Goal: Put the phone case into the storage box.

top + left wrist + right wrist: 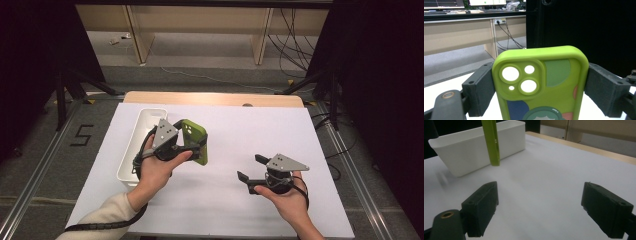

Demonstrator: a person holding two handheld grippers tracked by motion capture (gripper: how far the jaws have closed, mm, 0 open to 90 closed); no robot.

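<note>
A lime-green phone case (195,137) with round camera cut-outs and a cartoon print is held upright above the white sheet, beside the white bin. My left gripper (192,146) is shut on it, one pad pressing on each long side of the case (541,82). My right gripper (251,167) hovers low over the sheet at the right, open, with nothing between its jaws (539,207). In the right gripper view the case (491,142) appears edge-on, its lower end hanging just in front of the bin wall.
A long white plastic bin (145,119) lies on the left part of the white sheet (240,130), also seen as the bin (474,147) ahead of the right gripper. The wooden table edge (215,98) runs along the far side. Cables lie on the floor beyond.
</note>
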